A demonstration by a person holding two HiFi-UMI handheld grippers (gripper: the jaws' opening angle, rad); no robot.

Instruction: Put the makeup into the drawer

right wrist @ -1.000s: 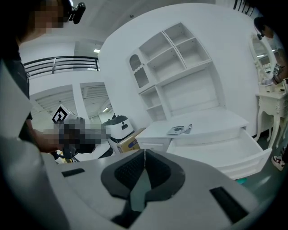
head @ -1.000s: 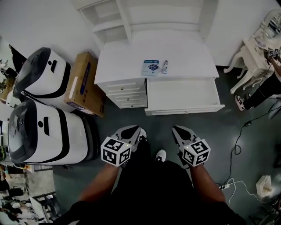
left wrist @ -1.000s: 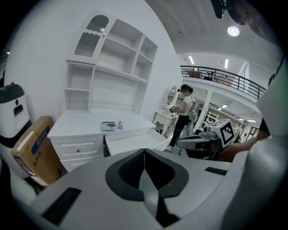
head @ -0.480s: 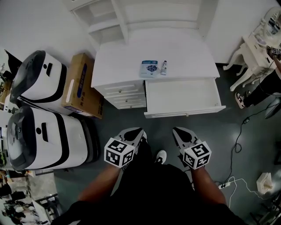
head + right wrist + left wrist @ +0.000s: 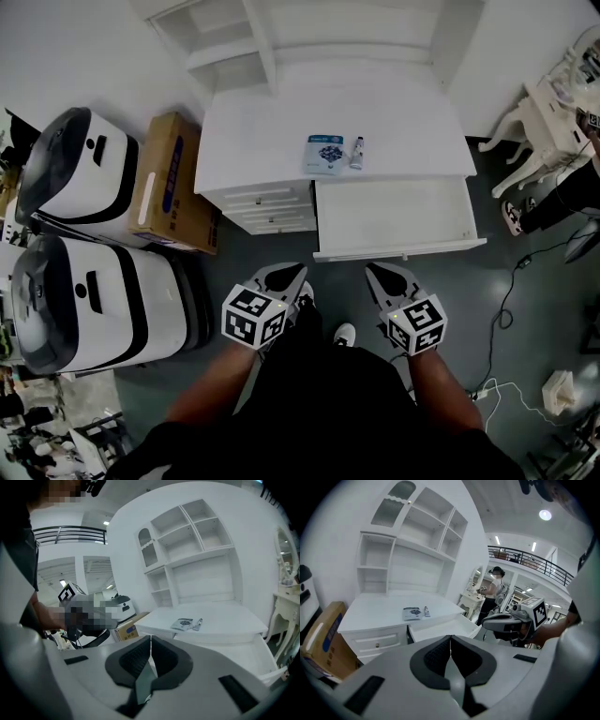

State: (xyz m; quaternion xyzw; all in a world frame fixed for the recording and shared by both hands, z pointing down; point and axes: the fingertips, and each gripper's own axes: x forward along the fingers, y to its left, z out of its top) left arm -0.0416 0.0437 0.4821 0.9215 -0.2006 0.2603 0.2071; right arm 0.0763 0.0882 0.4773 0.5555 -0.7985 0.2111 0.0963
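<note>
— Makeup packet (image 5: 325, 154) and tube (image 5: 356, 153): where were they?
— Side by side near the front edge of the desk (image 5: 262, 131), toward its middle, just behind the open drawer (image 5: 394, 214) on the right half.
— And what did you hold?
— Nothing. Your left gripper (image 5: 284, 275) and right gripper (image 5: 380, 275) hung over the floor (image 5: 253, 258) in front of the drawer, well apart from the makeup, each with its jaws pressed together and empty.

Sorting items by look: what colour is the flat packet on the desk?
Packet is light blue with a dark pattern; best in head view.
</note>
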